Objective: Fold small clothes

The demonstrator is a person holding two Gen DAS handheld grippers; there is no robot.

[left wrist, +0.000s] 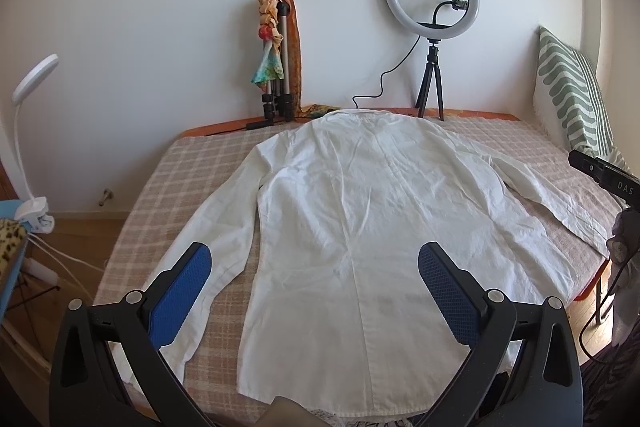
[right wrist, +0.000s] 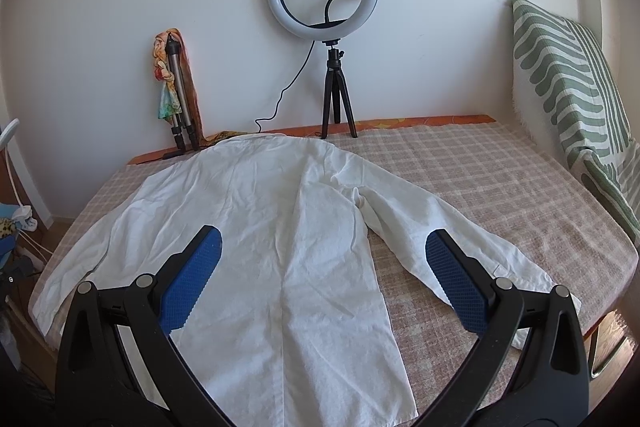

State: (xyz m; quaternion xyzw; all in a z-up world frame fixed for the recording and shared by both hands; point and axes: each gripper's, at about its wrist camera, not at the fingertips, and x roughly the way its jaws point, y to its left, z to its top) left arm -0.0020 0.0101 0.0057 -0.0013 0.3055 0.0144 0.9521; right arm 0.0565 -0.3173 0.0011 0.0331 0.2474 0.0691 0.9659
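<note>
A white long-sleeved shirt [left wrist: 360, 227] is lying back-up and spread flat on the checked bedcover [right wrist: 500, 171] of a bed, collar toward the wall, hem toward the person, both sleeves angling out and down. The left claw [left wrist: 314, 291] is hovering over the lower back with its blue pads wide apart and holding nothing; the right claw [right wrist: 324, 279] is hanging over the right side of the shirt, equally spread and empty. No fold looks started. The main risk, as I judge it, is a shallow pinch: the thin, already creased cloth is likely to slip out or bunch, so a sleeve gets dragged crooked instead of folding cleanly. The right cuff [right wrist: 532, 287] is lying close to the bed's edge and could slide off if tugged. A lift that is too high toward the wall could also sweep the collar into the ring light's tripod [right wrist: 338, 99] or the folded tripod with scarves [left wrist: 276, 67].
</note>
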